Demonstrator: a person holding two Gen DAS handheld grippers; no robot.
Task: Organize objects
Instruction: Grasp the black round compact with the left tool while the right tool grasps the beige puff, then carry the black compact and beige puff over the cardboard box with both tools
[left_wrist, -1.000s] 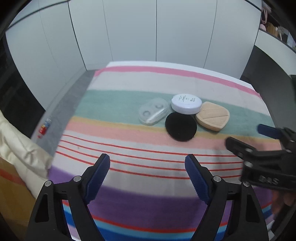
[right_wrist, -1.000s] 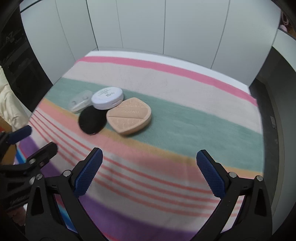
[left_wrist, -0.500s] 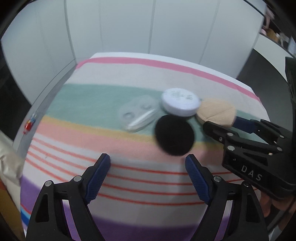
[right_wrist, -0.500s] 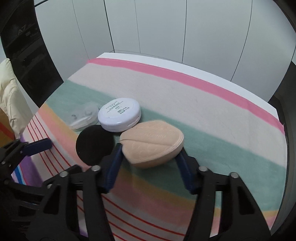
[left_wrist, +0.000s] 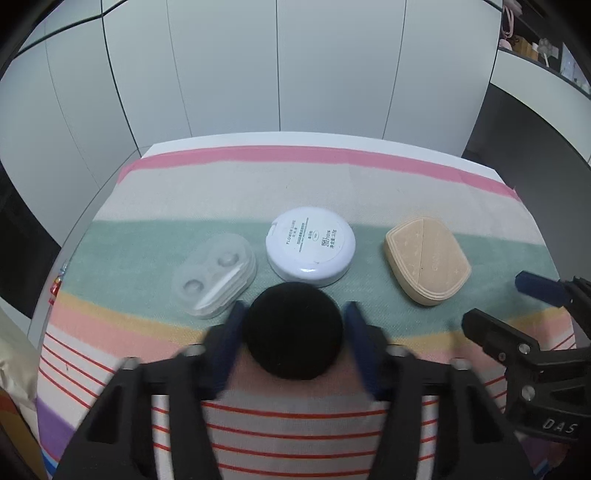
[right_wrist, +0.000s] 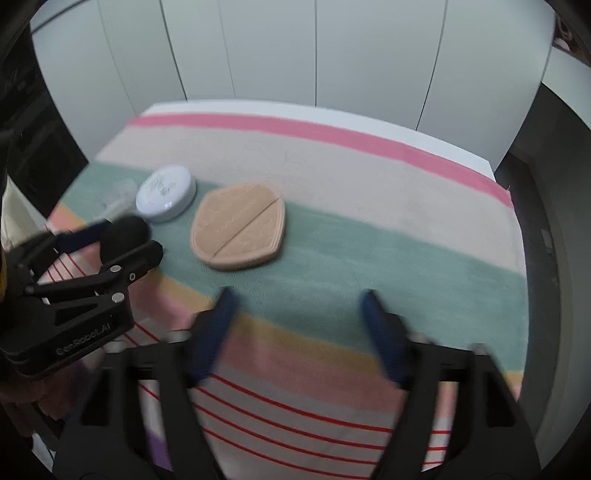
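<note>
Several cosmetics lie on a striped cloth. A black round puff (left_wrist: 291, 330) sits between the fingers of my left gripper (left_wrist: 293, 336), which is closed around it; it also shows in the right wrist view (right_wrist: 123, 232). A white round compact (left_wrist: 311, 246) and a clear lens case (left_wrist: 214, 275) lie just beyond. A tan compact (left_wrist: 426, 260) lies apart to the right, also in the right wrist view (right_wrist: 240, 230). My right gripper (right_wrist: 299, 328) is open and empty, pulled back from the tan compact.
White cabinet doors (left_wrist: 295, 66) stand behind the table's far edge. A cream cushion (left_wrist: 14, 365) lies at the left. The striped cloth (right_wrist: 369, 177) reaches the table edges on the right.
My right gripper let go of the tan compact, which now lies farther right, and drew back open. My left gripper moved forward and closed around the black puff.
</note>
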